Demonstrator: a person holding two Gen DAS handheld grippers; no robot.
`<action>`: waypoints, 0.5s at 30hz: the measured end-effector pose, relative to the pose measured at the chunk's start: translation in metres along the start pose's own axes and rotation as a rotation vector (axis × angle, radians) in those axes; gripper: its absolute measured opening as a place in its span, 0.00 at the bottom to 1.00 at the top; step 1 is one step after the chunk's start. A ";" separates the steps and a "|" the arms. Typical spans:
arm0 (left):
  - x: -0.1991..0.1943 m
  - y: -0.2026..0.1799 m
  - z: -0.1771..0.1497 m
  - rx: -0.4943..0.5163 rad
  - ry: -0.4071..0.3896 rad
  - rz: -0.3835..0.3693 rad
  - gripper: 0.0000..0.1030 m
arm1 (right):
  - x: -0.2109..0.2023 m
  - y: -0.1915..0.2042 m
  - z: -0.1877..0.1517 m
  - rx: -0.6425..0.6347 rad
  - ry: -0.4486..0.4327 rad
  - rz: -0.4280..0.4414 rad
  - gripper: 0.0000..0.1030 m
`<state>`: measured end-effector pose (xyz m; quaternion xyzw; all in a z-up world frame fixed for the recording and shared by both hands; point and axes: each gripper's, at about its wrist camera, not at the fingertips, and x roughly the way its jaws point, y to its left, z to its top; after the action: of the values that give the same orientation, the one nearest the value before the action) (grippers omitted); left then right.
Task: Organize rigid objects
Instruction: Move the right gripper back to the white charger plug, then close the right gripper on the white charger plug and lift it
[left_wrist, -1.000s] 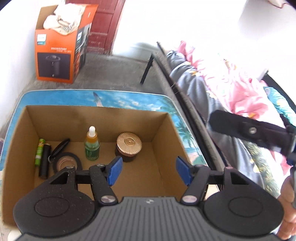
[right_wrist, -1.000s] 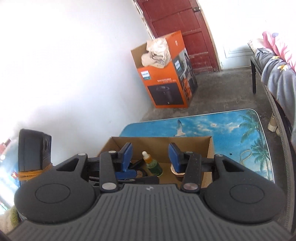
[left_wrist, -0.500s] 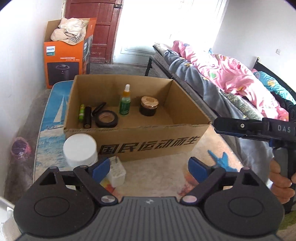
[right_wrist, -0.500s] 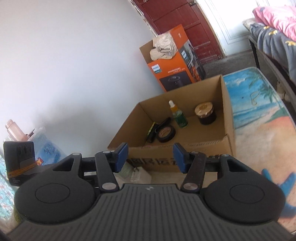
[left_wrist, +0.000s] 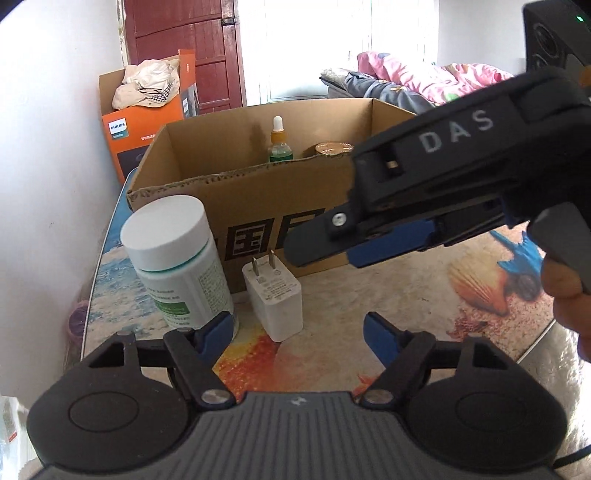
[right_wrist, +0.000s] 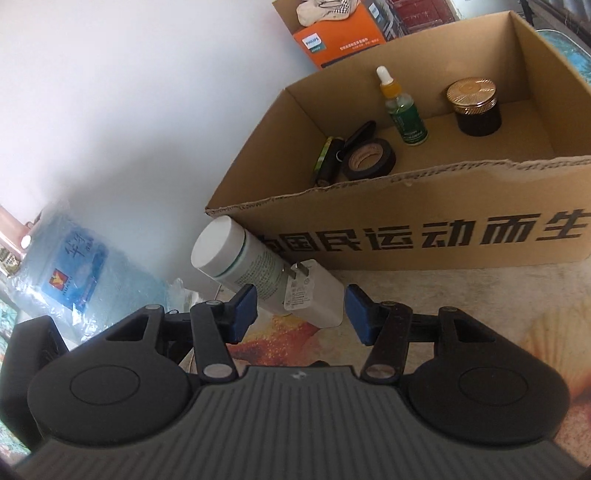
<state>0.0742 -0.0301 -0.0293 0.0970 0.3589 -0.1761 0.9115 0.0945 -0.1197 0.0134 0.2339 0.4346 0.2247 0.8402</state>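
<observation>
A white plug charger (left_wrist: 273, 295) stands on the table in front of the cardboard box (left_wrist: 258, 199), next to a white-capped bottle (left_wrist: 173, 254). My left gripper (left_wrist: 299, 328) is low behind them. Its jaws are closing, and only the charger's near end lies between them, untouched. My right gripper (right_wrist: 301, 306) is open, with the charger (right_wrist: 314, 295) between its pads and the bottle (right_wrist: 236, 262) beyond the left pad. In the left wrist view the right gripper (left_wrist: 321, 251) hangs over the charger. The box (right_wrist: 406, 184) holds a dropper bottle (right_wrist: 402, 107), a gold-lidded jar (right_wrist: 474, 103) and a tape roll (right_wrist: 369, 158).
An orange Philips box (left_wrist: 140, 133) stands behind the cardboard box by a red door (left_wrist: 184, 48). A white wall runs along the left. A bed with pink bedding (left_wrist: 424, 77) is at the right. A blue plastic bag (right_wrist: 74, 258) lies left of the table. A hand (left_wrist: 569, 295) grips the right handle.
Both grippers came down and back from above the box to the table in front of it. The bottle and charger now sit close ahead, and the right gripper crosses the left view.
</observation>
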 end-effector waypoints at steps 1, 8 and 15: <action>0.006 0.000 -0.001 -0.004 0.002 -0.005 0.72 | 0.006 0.001 0.001 -0.003 0.006 -0.005 0.50; 0.034 0.006 -0.003 -0.030 0.027 -0.017 0.62 | 0.041 -0.004 0.009 -0.003 0.059 -0.010 0.44; 0.038 0.006 -0.005 -0.039 0.037 -0.059 0.58 | 0.047 -0.007 0.009 0.047 0.088 0.008 0.41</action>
<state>0.0994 -0.0330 -0.0590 0.0716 0.3819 -0.1940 0.9008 0.1282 -0.0998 -0.0158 0.2453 0.4754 0.2280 0.8135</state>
